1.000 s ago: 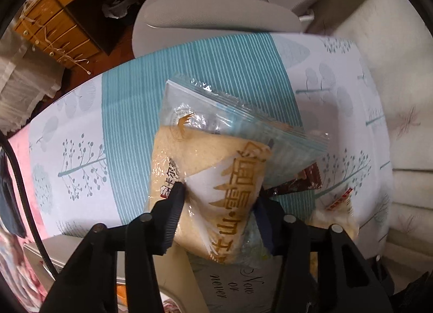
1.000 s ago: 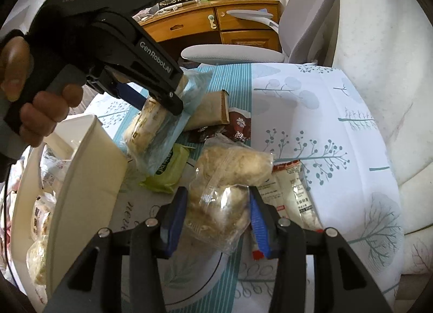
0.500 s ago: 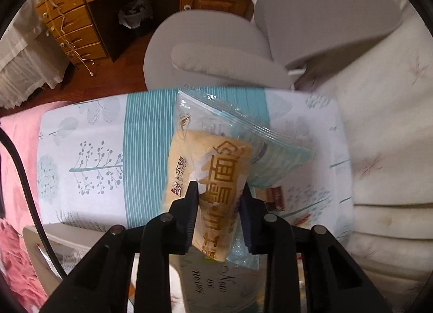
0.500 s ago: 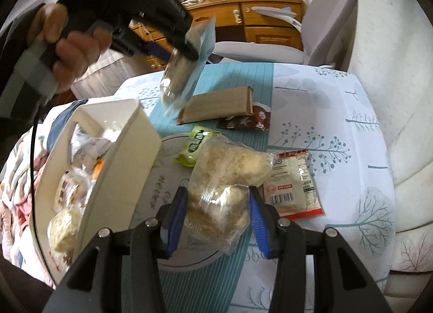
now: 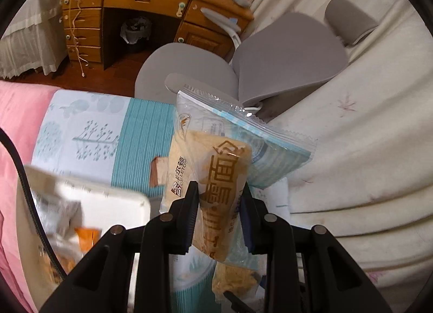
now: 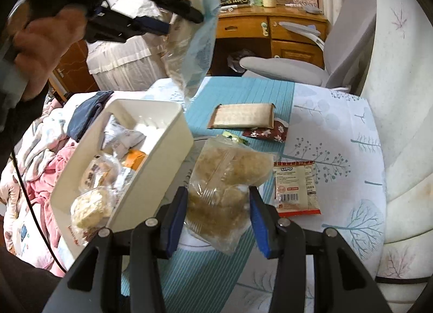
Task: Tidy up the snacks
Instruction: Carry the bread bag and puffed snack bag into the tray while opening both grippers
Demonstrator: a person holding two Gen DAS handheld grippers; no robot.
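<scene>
Right wrist view had the right gripper (image 6: 217,208) closest to me, its blue pads pressed onto a clear bag of pale crumbly snacks (image 6: 227,185), the bag's long axis running forward from the jaws over the counter (image 6: 333,129). Just left of that gripper sat the white bin (image 6: 151,161), already holding several packets. Ahead and slightly right lay a red-edged sachet (image 6: 295,188); farther forward, a brown bar (image 6: 243,116) and a dark red packet (image 6: 266,133).

Up and left, the left gripper (image 6: 184,15) hung above the bin's far end, closed on a tan cake packet (image 6: 189,53) that dangled downward. I judged that hand nearer to a drop, since the bin lay directly below its load.

Left wrist view showed what the other did not: the packet (image 5: 216,185) clamped narrowly between the jaws, printed side up, its long axis pointing away from the left gripper (image 5: 219,210), and the bin's rim (image 5: 108,196) blurred at lower left.
</scene>
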